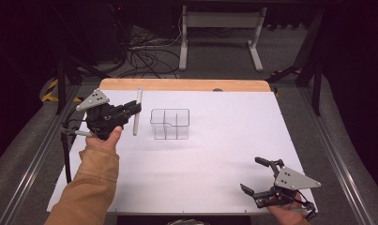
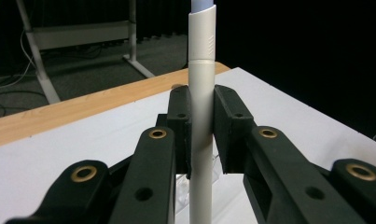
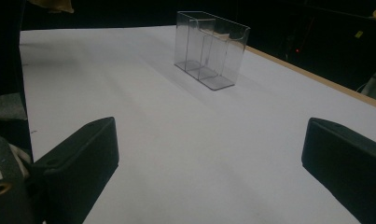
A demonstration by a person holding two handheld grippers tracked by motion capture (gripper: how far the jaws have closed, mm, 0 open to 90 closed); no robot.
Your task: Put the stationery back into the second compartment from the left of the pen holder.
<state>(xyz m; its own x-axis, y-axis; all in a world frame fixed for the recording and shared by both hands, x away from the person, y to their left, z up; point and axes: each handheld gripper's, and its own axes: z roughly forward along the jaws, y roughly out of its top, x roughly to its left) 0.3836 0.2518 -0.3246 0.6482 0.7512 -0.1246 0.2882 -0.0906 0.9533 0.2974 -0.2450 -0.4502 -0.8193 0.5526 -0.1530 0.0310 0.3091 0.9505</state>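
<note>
A grey-white pen [image 1: 137, 111] [image 2: 202, 126] is clamped between the jaws of my left gripper [image 1: 134, 108] [image 2: 202, 135], which is shut on it above the table's left side. The pen stands roughly upright, lifted off the white sheet. A clear plastic organiser [image 1: 170, 123] [image 3: 209, 49] with several compartments stands just right of the pen, near the table's middle, and looks empty. My right gripper [image 1: 254, 174] [image 3: 209, 154] rests low at the front right corner, open, with nothing between its jaws, pointing toward the organiser.
A white sheet [image 1: 215, 154] covers the table, with a wooden edge [image 1: 186, 85] at the far side. Beyond it are a white desk frame [image 1: 219, 33] and tangled cables [image 1: 144, 56] on the floor. Metal rails [image 1: 336, 154] flank the table.
</note>
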